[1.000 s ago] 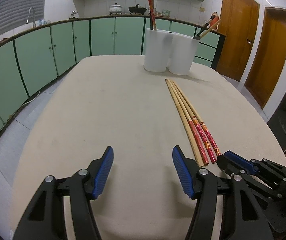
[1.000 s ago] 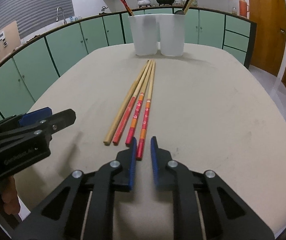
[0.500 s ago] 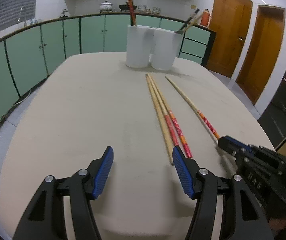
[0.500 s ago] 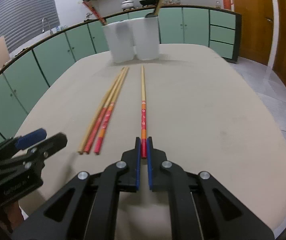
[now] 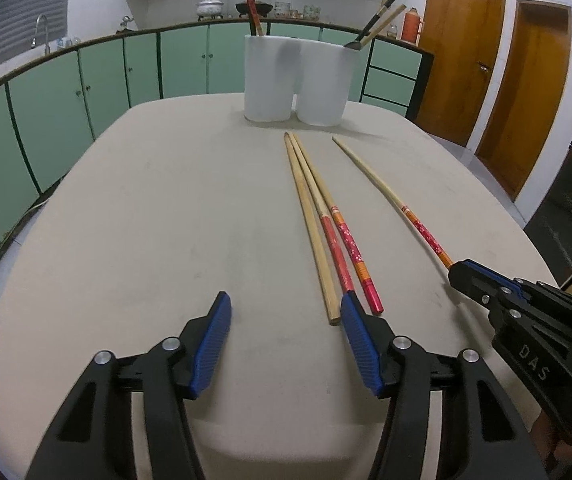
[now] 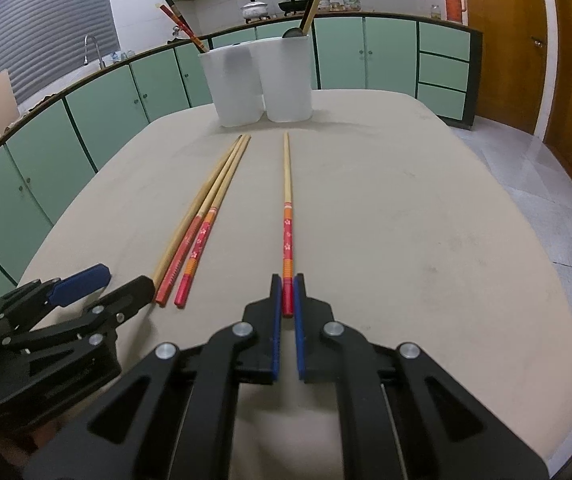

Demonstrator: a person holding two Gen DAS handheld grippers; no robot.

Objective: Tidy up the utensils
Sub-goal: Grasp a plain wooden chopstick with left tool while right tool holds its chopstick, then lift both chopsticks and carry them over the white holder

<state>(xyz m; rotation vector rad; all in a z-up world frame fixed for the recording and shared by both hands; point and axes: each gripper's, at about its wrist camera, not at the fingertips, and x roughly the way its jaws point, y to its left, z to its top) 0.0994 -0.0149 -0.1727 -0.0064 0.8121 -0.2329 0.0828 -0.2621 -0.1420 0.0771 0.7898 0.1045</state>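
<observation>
On the beige tabletop (image 6: 406, 220), your right gripper (image 6: 287, 300) was pinching the red end of a long wooden chopstick with a red-and-orange flowered handle (image 6: 286, 208), which lay apart from the three other wooden chopsticks (image 6: 201, 220) grouped to its left, its plain tip pointing at the two white plastic holder cups (image 6: 261, 80) at the far edge. Your left gripper (image 5: 286, 316) hovered just beside the near ends of those three, its blue-padded jaws spread with only bare table between them, having just narrowed a little.
</observation>
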